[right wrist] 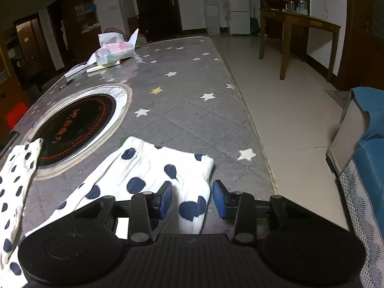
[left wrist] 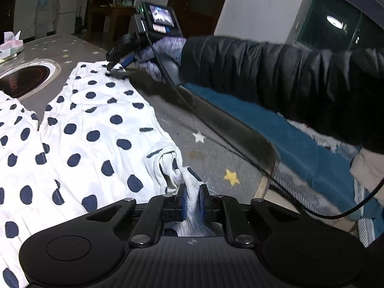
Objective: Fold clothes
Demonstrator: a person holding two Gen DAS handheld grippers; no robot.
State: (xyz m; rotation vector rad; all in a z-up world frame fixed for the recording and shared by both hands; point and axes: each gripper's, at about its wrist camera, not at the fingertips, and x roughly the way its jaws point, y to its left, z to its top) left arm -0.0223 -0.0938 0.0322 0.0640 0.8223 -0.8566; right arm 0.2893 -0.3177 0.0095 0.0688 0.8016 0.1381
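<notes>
White trousers with dark blue dots point(left wrist: 91, 129) lie spread on the grey star-patterned table point(left wrist: 211, 148). My left gripper point(left wrist: 193, 199) is shut on a bunched edge of the trousers near the table's near side. In the left wrist view my right gripper point(left wrist: 115, 68) sits at the far leg end, held by a gloved hand. In the right wrist view my right gripper point(right wrist: 192, 199) is open, its blue pads either side of the leg cuff point(right wrist: 168, 168), low over the cloth. The other leg point(right wrist: 16, 168) lies at the left.
A round black hotplate point(right wrist: 74, 127) is set into the table beside the legs. A tissue pack point(right wrist: 115, 52) and papers lie at the far end. The table edge point(right wrist: 261, 144) runs to the right, with tiled floor, a blue-covered seat point(right wrist: 369, 129) and a wooden table point(right wrist: 300, 24) beyond.
</notes>
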